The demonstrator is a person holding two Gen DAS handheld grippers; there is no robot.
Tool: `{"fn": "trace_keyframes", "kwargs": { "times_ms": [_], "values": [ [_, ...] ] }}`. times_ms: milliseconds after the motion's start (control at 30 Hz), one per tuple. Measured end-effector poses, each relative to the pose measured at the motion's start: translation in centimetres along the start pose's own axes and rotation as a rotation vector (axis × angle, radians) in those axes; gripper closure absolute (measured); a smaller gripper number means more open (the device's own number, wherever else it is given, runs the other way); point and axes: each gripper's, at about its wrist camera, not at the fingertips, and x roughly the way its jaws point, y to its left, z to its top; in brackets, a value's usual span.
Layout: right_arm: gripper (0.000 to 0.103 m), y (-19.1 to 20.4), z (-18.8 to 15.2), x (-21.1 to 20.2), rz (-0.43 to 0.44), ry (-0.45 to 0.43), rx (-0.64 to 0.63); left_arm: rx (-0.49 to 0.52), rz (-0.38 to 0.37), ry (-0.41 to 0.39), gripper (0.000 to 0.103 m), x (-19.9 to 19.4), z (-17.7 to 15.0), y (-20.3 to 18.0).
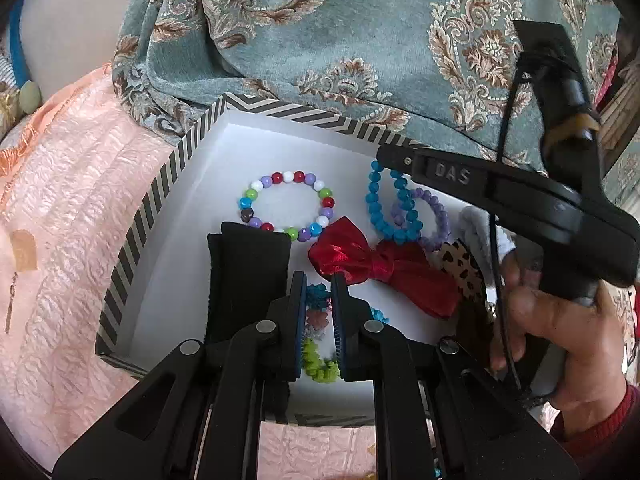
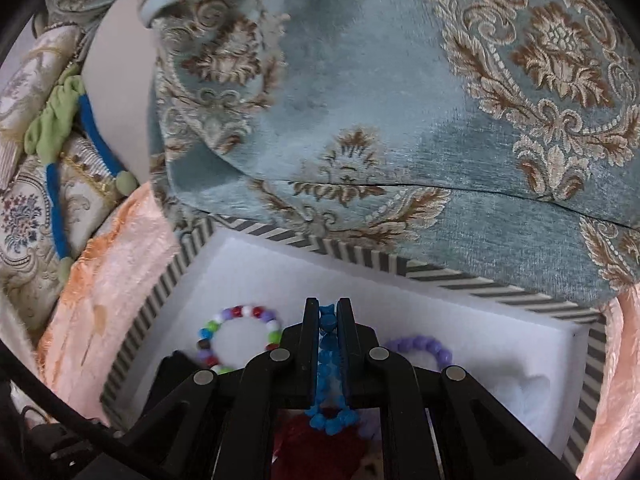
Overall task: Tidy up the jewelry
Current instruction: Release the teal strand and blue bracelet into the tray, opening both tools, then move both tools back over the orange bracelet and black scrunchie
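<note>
A faceted blue bead bracelet [image 2: 329, 376] is pinched by the right gripper [image 2: 328, 312] above the white-lined, zigzag-rimmed box [image 2: 280, 236]. A frilly multicoloured scrunchie [image 1: 318, 336] is clamped in the left gripper [image 1: 318, 280] — beside a glossy red satin bow [image 1: 376, 268].

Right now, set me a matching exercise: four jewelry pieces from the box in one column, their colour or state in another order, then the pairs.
Things:
1. round bead bracelet
2. ribbon bow
3. faceted bead bracelet
4. crochet-flower band

States:
A. shiny red, lying on the box floor
B. blue, pinched in the right gripper
C. many colours, lying flat as an open ring
D. teal, pink and green, between the left gripper fingers

Pairs: 1-C, 2-A, 3-B, 4-D
</note>
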Motion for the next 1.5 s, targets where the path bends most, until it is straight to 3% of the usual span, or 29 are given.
{"fn": "trace_keyframes", "kwargs": {
  "times_ms": [300,367,433,500,633,800,1333,1500],
  "values": [
    [0.095,-1.4,0.8,0.8,0.001,-0.004,0.059,0.032,0.025,0.002,0.09,0.3,-0.2,-0.2],
    [0.092,-1.7,0.2,0.4,0.001,0.008,0.065,0.039,0.034,0.006,0.079,0.3,-0.3,-0.3],
    [0.082,-1.7,-0.5,-0.1,-0.011,0.015,0.057,0.046,0.031,0.005,0.064,0.3,-0.4,-0.5],
    [0.073,-1.7,-1.2,-1.1,-0.018,0.015,0.051,0.054,0.038,0.0,0.059,0.0,-0.6,-0.7],
    [0.073,-1.5,-2.4,-3.2,-0.023,-0.004,0.036,0.07,0.052,-0.005,0.05,-0.6,-1.0,-1.2],
    [0.063,-1.5,-4.4,-6.5,-0.064,-0.034,0.035,0.077,0.08,-0.021,0.05,-1.8,-1.5,-1.3],
    [0.059,1.0,-12.5,-15.7,-0.094,-0.068,0.047,0.096,0.167,-0.103,0.05,-8.8,-6.2,-2.2],
    [0.046,2.3,-14.3,-17.9,-0.089,-0.085,0.047,0.087,0.183,-0.126,0.05,-10.9,-7.7,-2.1]
  ]
}}
